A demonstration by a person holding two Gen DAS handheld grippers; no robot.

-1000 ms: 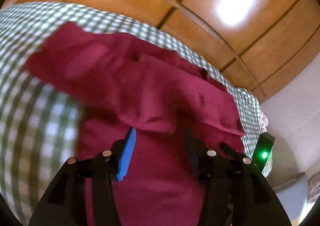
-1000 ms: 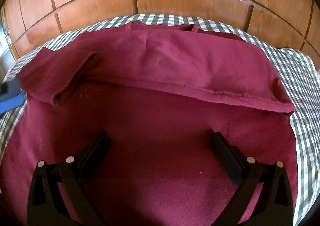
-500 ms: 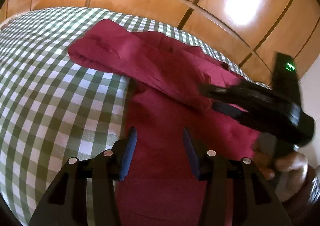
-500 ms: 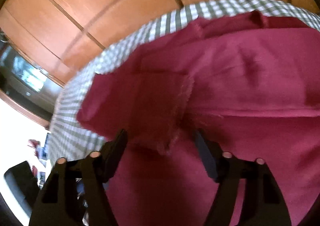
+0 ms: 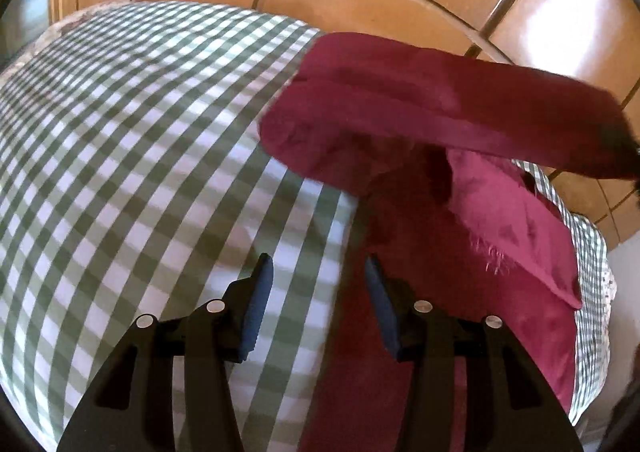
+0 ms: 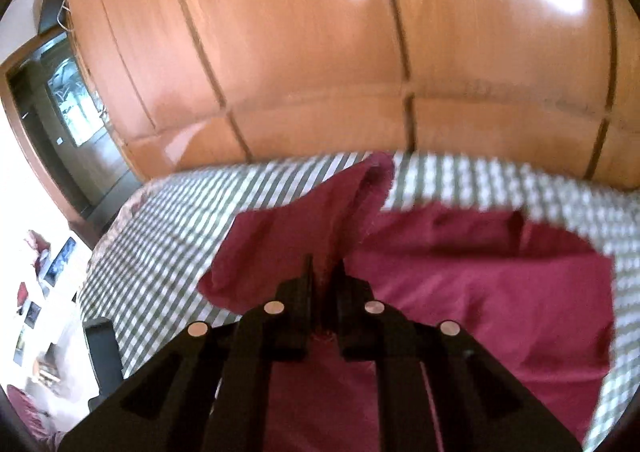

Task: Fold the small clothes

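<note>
A dark red garment [image 5: 448,236] lies on a green-and-white checked cloth [image 5: 132,156]. My left gripper [image 5: 318,284] is open and empty, low over the garment's left edge where it meets the checks. My right gripper [image 6: 325,276] is shut on a fold of the red garment [image 6: 480,284] and holds it lifted. The raised flap [image 6: 320,220] hangs from the jaws. In the left wrist view the same lifted part [image 5: 460,104] stretches across above the garment toward the right edge.
Glossy wooden wardrobe panels [image 6: 320,52] stand right behind the checked surface. A dark doorway [image 6: 52,100] is at the far left in the right wrist view. The checked cloth's right edge [image 5: 592,292] drops off toward a pale wall.
My right gripper has shut on the garment's left part and lifted it up and to the right. My left gripper has shifted left, to the garment's edge, still open.
</note>
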